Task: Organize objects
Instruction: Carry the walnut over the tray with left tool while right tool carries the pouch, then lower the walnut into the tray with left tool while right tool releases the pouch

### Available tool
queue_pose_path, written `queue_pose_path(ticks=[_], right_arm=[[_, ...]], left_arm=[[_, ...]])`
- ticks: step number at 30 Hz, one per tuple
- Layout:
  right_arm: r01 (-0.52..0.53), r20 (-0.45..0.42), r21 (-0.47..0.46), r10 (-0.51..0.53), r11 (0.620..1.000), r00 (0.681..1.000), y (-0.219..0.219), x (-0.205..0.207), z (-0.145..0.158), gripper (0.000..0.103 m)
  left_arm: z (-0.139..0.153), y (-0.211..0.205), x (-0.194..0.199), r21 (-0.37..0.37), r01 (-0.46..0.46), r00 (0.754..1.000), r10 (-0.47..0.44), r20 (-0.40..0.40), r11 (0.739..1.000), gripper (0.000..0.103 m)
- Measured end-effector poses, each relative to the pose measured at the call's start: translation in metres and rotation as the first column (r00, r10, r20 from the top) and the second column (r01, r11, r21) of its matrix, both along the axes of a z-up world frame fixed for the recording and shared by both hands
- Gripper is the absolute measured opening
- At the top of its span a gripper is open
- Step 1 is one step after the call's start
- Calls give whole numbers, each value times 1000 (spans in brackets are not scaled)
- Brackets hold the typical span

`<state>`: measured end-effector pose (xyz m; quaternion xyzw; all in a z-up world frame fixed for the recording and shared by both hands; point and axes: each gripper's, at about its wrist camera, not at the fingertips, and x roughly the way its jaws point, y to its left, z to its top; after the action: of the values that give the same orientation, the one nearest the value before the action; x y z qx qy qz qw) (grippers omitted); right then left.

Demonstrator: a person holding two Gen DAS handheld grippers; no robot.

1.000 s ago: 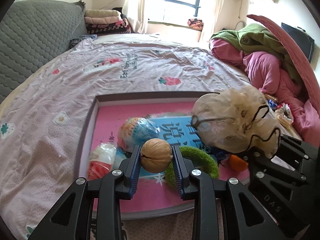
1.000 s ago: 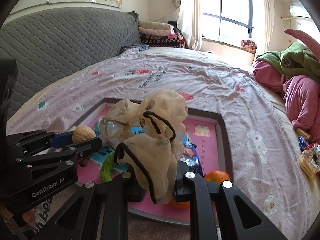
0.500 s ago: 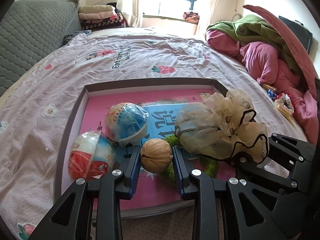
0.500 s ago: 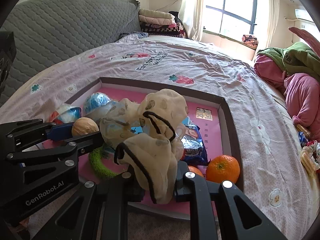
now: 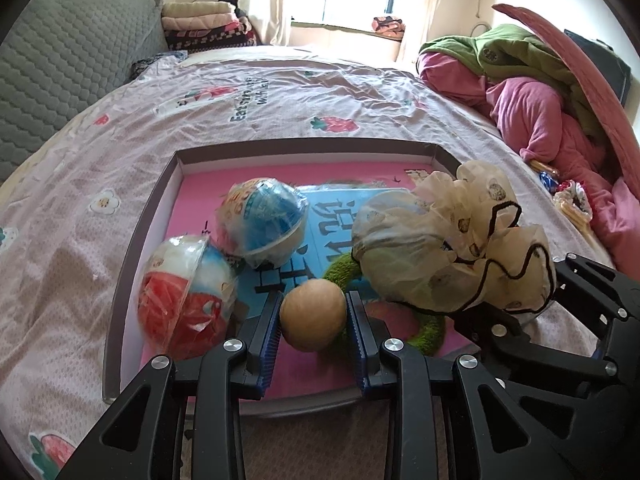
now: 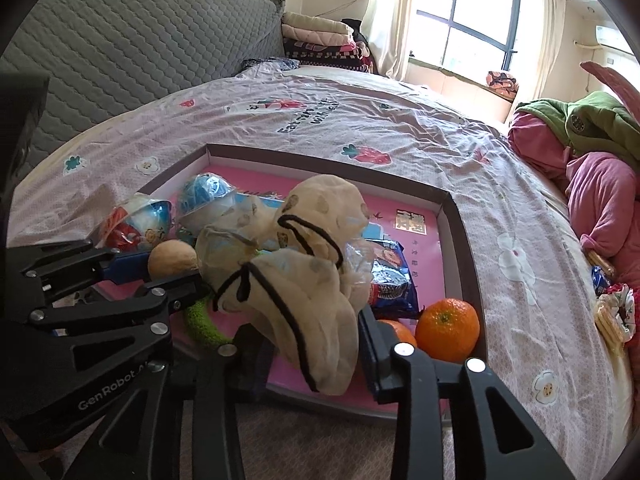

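Observation:
My left gripper point(image 5: 313, 320) is shut on a tan walnut point(image 5: 313, 317), held low over the near part of a shallow pink tray point(image 5: 392, 148) on the bed. The walnut also shows in the right wrist view point(image 6: 173, 258). My right gripper point(image 6: 316, 344) is shut on a beige scrunchie with black trim point(image 6: 304, 276), just right of the left gripper; it also shows in the left wrist view point(image 5: 452, 248).
In the tray lie a blue capsule ball point(image 5: 262, 220), a red and white capsule ball point(image 5: 186, 300), a green fuzzy ring point(image 5: 428, 328), a snack packet point(image 6: 390, 280) and two oranges point(image 6: 448, 330). Pink and green bedding point(image 5: 540, 92) is piled at right. A grey headboard point(image 6: 120, 48) stands at left.
Both grippers have moved forward and down over the tray with their loads. The tray objects look closer and larger.

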<state>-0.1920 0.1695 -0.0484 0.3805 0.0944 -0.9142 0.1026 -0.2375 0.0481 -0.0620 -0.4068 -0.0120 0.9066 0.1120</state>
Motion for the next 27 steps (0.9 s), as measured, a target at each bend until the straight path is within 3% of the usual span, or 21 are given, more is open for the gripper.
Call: queue_pose_path(ticks=[8,27], right_arm=[[-1,-7,13,1,1000,1000,-2,7,3,46],[9,-9,25,-9,1000,1000,0,21,10,47]], left_arm=[[-2,-4,5,9,-7,1000,7,-2,1000,33],[4,-8,20,-2,-22,1000,22,1,1000,38]])
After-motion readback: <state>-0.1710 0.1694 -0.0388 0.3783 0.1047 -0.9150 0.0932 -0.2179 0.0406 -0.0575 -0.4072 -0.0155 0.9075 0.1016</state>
